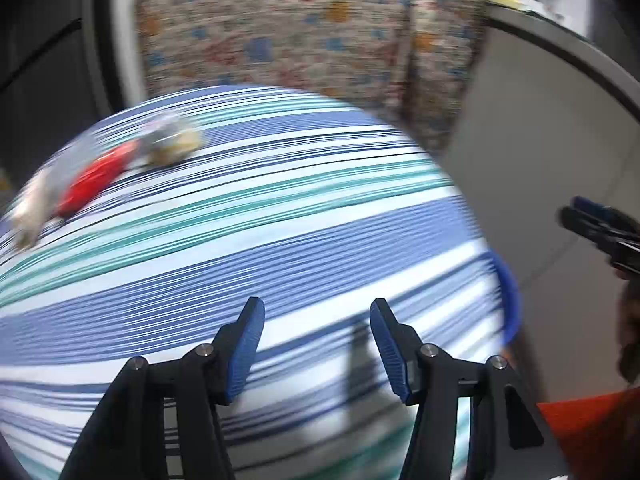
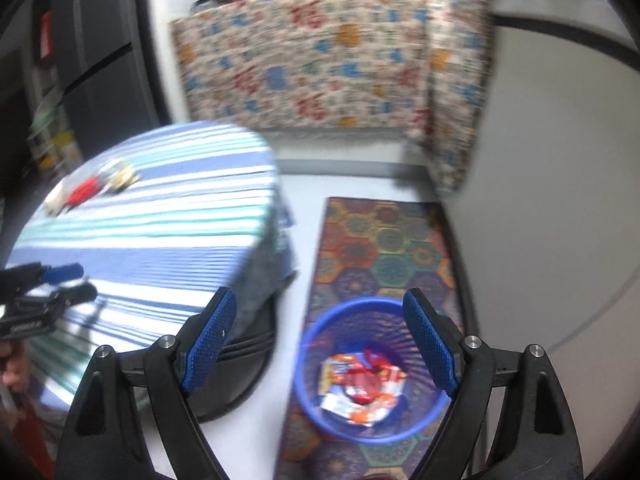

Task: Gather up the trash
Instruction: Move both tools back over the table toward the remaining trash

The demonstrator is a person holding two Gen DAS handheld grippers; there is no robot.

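Note:
Several wrappers lie at the far left of the striped table (image 1: 280, 208): a red wrapper (image 1: 94, 182), a silver and tan wrapper (image 1: 172, 140) and a pale one (image 1: 30, 210). They also show in the right wrist view, the red wrapper (image 2: 82, 194) among them. My left gripper (image 1: 316, 320) is open and empty above the table's near part. My right gripper (image 2: 320, 320) is open and empty above the blue bin (image 2: 308, 364), which holds red, orange and white wrappers (image 2: 364, 388). The bin's rim (image 1: 508, 296) shows beside the table.
The bin stands on a patterned rug (image 2: 384, 240) right of the table. A floral-covered counter (image 2: 312, 64) with pots stands behind. A dark cabinet (image 2: 72, 60) is at the left. A grey wall (image 2: 552, 160) is at the right.

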